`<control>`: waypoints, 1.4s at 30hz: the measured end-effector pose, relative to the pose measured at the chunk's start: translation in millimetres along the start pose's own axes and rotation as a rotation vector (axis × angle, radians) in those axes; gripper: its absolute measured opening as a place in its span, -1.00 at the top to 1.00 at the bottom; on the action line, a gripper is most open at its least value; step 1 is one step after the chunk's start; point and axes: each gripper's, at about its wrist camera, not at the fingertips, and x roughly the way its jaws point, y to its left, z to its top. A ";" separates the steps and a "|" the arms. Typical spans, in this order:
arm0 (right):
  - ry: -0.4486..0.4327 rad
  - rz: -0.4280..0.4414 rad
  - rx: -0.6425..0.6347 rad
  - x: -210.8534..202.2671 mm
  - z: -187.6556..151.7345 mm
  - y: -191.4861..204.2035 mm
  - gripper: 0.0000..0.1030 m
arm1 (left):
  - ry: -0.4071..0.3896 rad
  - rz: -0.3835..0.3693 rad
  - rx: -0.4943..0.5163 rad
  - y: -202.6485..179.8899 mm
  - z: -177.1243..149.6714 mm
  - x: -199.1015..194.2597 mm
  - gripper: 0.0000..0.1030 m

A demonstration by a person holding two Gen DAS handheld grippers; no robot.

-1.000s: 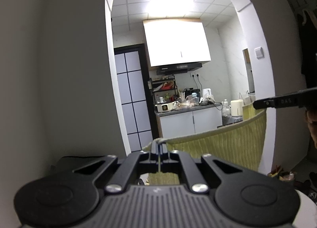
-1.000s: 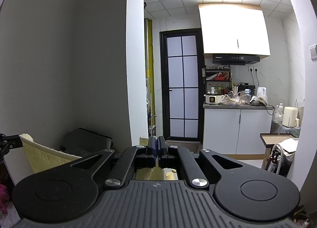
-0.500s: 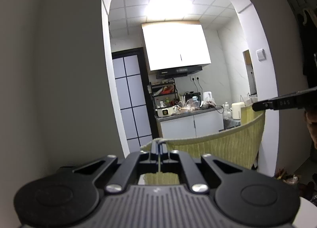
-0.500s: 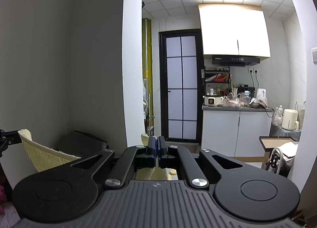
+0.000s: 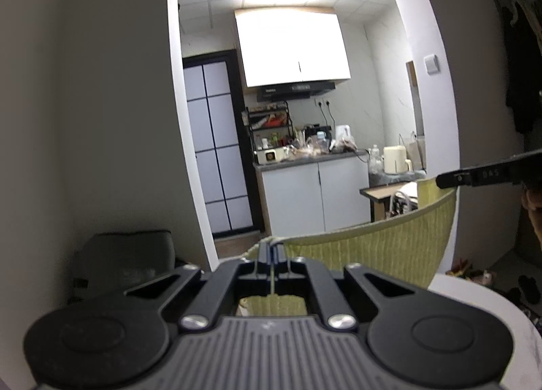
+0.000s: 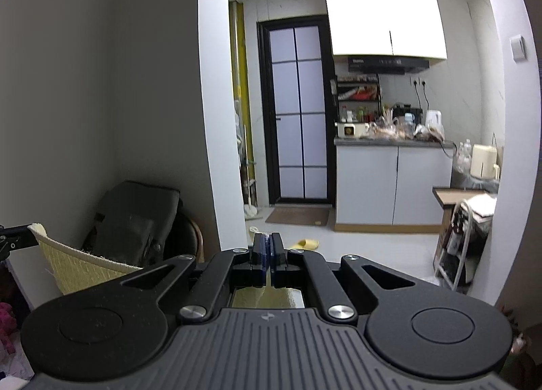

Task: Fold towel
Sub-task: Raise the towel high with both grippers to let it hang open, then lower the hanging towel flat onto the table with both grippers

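A yellow-green ribbed towel (image 5: pixel 382 249) hangs in the air, stretched between both grippers. My left gripper (image 5: pixel 272 246) is shut on one top corner, with cloth pinched between its jaws. In the left wrist view the right gripper's fingers (image 5: pixel 474 177) hold the other top corner at the right edge. In the right wrist view my right gripper (image 6: pixel 268 243) is shut on the towel, whose cloth (image 6: pixel 261 298) shows below the jaws. The towel's far part (image 6: pixel 74 264) runs to the left gripper's fingers (image 6: pixel 17 237) at the left edge.
A white round table edge (image 5: pixel 474 291) lies low at the right of the left wrist view. A dark bag on a chair (image 6: pixel 135 220) stands by the wall. An archway opens onto a kitchen with white cabinets (image 6: pixel 393 183), a door (image 6: pixel 298 112) and a small rack (image 6: pixel 457 244).
Both grippers have sunk with the towel still stretched between them; the room sits higher in both views and more floor shows. Both grips are unchanged.
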 end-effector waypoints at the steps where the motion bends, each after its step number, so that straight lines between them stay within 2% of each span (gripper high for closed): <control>1: 0.008 -0.001 0.006 -4.2 -8.3 -0.9 0.95 | 0.008 -0.005 0.002 -1.7 -4.1 -3.1 0.97; 13: 0.057 -0.016 0.068 -38.8 -68.6 -16.3 0.95 | 0.099 -0.042 0.027 -28.6 -42.5 -25.1 0.97; 30: 0.152 -0.027 0.144 -76.4 -153.0 -35.8 0.95 | 0.205 -0.063 0.010 -66.2 -107.3 -54.0 0.97; 42: 0.223 -0.039 0.165 -90.9 -182.6 -50.9 0.93 | 0.284 -0.077 0.011 -86.3 -151.3 -64.6 0.96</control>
